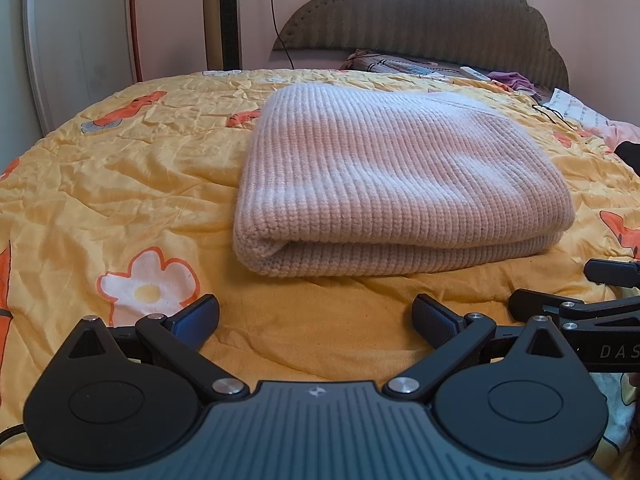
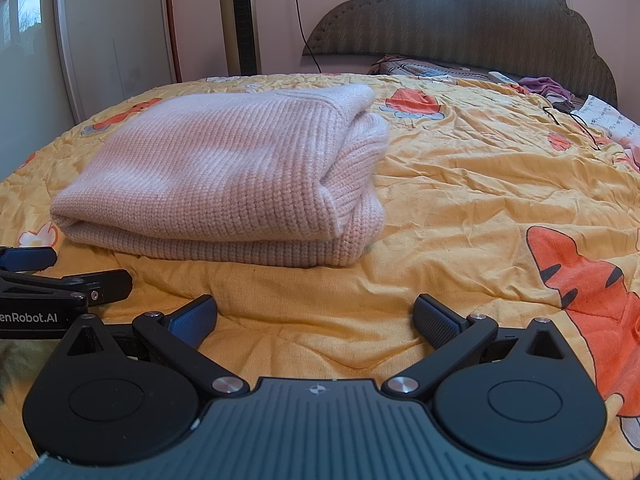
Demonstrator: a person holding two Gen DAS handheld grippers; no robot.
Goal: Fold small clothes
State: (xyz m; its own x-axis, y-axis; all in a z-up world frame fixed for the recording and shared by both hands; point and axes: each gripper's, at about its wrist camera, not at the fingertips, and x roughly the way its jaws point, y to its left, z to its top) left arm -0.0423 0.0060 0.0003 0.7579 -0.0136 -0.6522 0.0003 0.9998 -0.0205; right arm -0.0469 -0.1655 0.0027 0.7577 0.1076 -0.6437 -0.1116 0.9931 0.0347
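Item: pink knit sweater (image 1: 396,184), lay folded on yellow quilt (image 1: 120,184); left gripper (image 1: 316,316) and right gripper (image 2: 316,316) both spread, empty; risk: a nudge could unroll the loose fold.

Pale pink ribbed-knit sweater (image 1: 392,184), yellow quilt (image 1: 120,184) printed with orange tigers and white flowers, grey-green headboard (image 1: 420,20), black grippers' blue pads (image 1: 200,316).

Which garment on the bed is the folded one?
The pink knit sweater, stacked in layers mid-quilt; the purple garment by the headboard lies crumpled.
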